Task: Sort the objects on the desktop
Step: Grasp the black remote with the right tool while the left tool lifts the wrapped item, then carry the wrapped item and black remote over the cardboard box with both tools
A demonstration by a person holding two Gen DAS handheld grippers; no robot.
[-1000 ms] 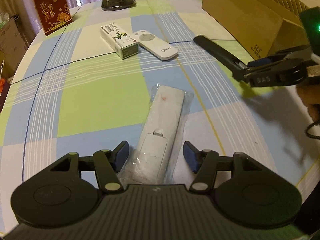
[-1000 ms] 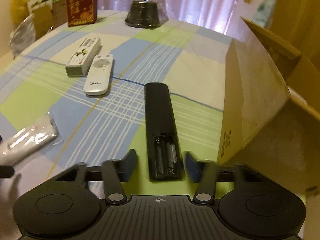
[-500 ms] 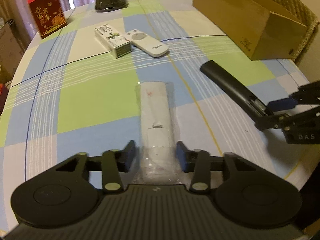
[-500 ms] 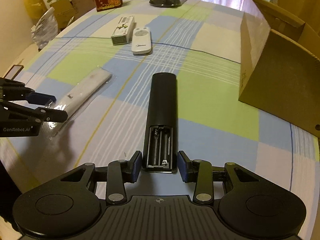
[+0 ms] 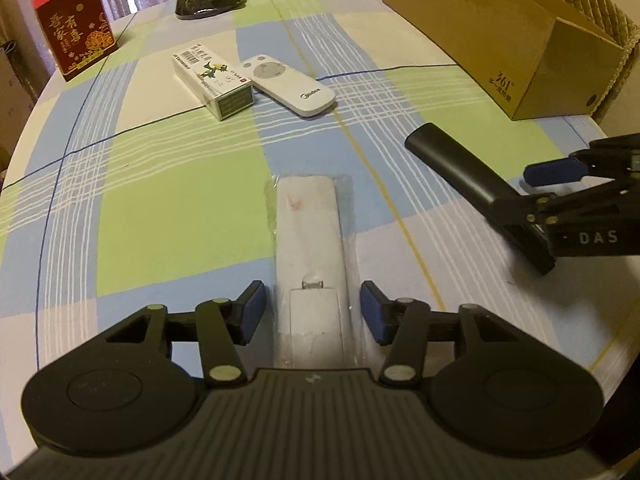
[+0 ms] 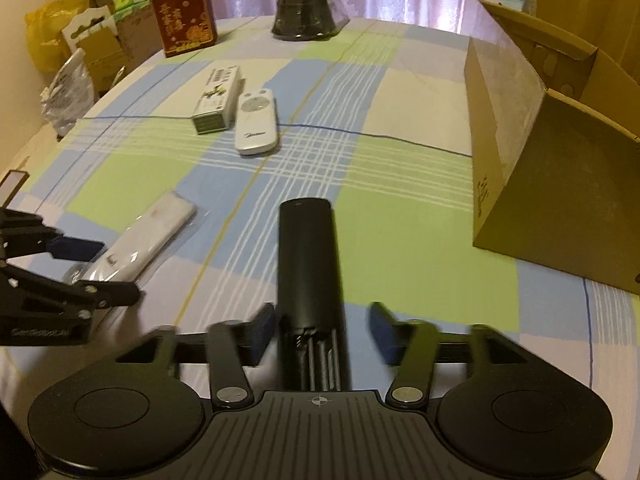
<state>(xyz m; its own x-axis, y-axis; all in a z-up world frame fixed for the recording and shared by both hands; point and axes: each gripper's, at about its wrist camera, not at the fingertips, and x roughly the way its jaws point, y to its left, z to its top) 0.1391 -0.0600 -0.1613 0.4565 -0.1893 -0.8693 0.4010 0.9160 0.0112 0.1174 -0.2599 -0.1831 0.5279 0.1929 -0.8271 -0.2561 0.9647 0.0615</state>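
Your tablecloth (image 5: 160,200): plaid of pale green, lt blue & cream w/ white and navy lines. Bagged remote (image 5: 310,240) is white w/ a red smudge; other remote (image 6: 310,264) black; Midea remote (image 5: 286,84) white. Gift box (image 5: 74,24) near the far left edge: red w/ gold print. Carton (image 5: 520,40) plain brown. Your gripper pads (image 5: 252,312) blue.

Checked table (image 5: 160,200) — remotes (image 5: 286,84), cartons (image 5: 212,80), cardboard box (image 5: 500,36).
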